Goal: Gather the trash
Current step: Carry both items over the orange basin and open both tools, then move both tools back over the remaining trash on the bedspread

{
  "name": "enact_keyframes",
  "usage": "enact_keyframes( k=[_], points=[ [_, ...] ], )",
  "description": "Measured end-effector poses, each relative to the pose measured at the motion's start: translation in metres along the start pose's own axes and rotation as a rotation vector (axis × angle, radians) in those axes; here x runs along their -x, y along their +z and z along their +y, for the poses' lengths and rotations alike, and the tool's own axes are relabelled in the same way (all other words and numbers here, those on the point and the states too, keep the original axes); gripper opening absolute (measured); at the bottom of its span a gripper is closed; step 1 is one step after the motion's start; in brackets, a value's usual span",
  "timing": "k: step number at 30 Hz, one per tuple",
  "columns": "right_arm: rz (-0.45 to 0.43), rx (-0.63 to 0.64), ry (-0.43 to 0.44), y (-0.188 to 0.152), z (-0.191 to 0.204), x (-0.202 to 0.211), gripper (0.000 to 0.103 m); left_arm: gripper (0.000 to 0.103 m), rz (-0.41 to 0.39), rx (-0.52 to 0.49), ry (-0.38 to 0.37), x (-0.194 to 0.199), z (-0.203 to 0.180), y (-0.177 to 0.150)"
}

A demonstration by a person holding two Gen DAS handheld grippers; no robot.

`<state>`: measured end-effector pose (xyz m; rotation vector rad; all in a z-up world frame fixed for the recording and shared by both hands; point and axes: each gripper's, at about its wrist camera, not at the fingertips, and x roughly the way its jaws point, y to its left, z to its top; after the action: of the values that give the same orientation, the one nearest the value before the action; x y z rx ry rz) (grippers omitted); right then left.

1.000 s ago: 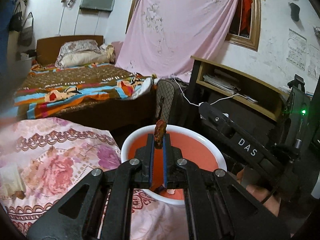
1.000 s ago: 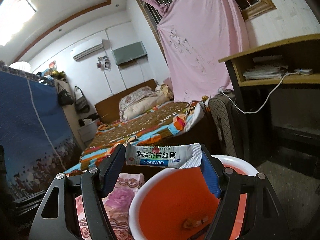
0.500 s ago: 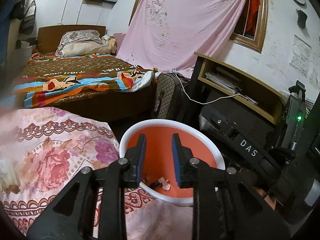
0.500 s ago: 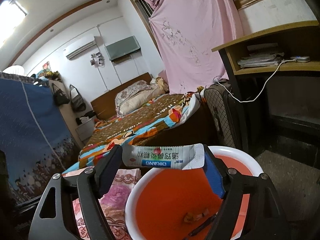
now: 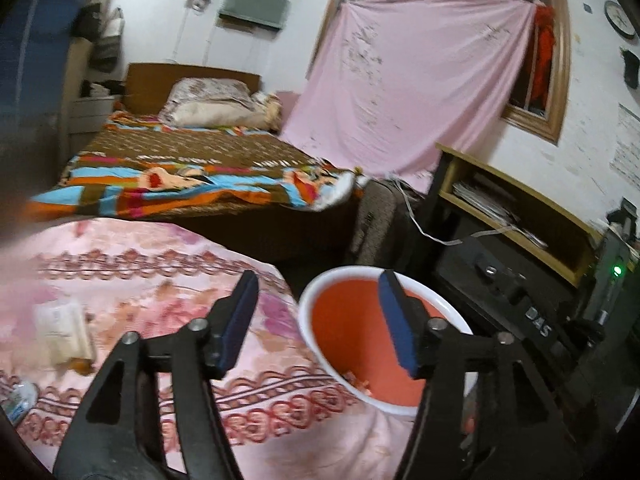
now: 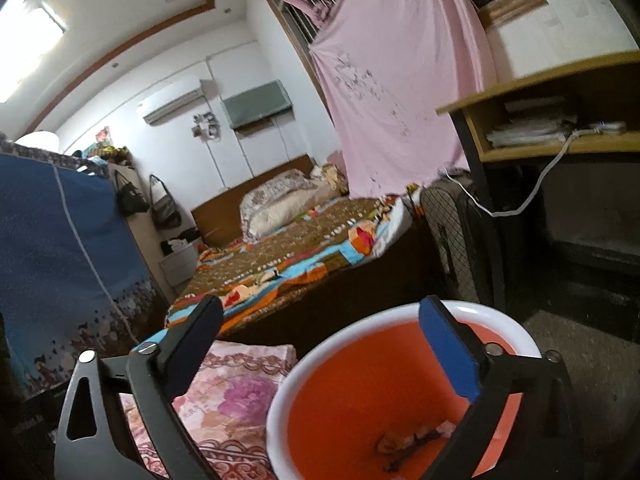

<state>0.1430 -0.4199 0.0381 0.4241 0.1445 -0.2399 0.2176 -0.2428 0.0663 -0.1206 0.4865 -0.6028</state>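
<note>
A white-rimmed basin (image 5: 344, 271) with an orange inside sits at the edge of the pink floral cloth (image 5: 140, 280). Small scraps (image 5: 360, 385) lie in its bottom. My left gripper (image 5: 316, 286) hangs over the basin's left rim, its jaws opening with nothing between them. On the cloth to its left lie a white paper packet (image 5: 64, 328) and a brown bit (image 5: 80, 365). In the right wrist view my right gripper (image 6: 320, 308) is above the basin (image 6: 360, 320), jaws opening wide and empty. Scraps (image 6: 416, 440) lie in the basin; the white sachet is out of sight.
Behind the cloth stands a bed with a striped blanket (image 5: 192, 176). A dark suitcase (image 6: 452, 248) and a wooden desk (image 6: 560, 148) with a white cable stand to the right. A blue wardrobe (image 6: 52, 248) is at the left. The right gripper's black body (image 5: 532, 316) is beside the basin.
The left gripper let go of the brown scrap, opened and swung left. The right gripper opened wide, and the white sachet is gone from between its pads.
</note>
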Motion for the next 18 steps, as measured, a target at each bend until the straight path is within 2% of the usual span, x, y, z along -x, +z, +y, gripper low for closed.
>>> enact_keyframes(
  k=[2,6,8,11,18],
  points=[
    [-0.028,0.018,0.016,0.000,0.007,0.004,0.103,0.063,-0.031,0.010,0.036,0.010,0.008,0.002],
    [-0.070,0.055,0.059,0.000,0.023,0.010,0.103,0.078,-0.103,0.026,0.114,0.031,0.025,0.004],
    [-0.086,0.070,0.083,-0.001,0.031,0.012,0.103,0.091,-0.144,0.036,0.150,0.042,0.034,0.003],
    [-0.112,0.093,0.127,-0.002,0.044,0.016,0.103,0.091,-0.226,0.051,0.205,0.063,0.048,0.001],
    [-0.181,0.171,0.249,-0.010,0.086,0.029,0.103,0.092,-0.306,0.060,0.305,0.099,0.074,-0.007]
  ],
)
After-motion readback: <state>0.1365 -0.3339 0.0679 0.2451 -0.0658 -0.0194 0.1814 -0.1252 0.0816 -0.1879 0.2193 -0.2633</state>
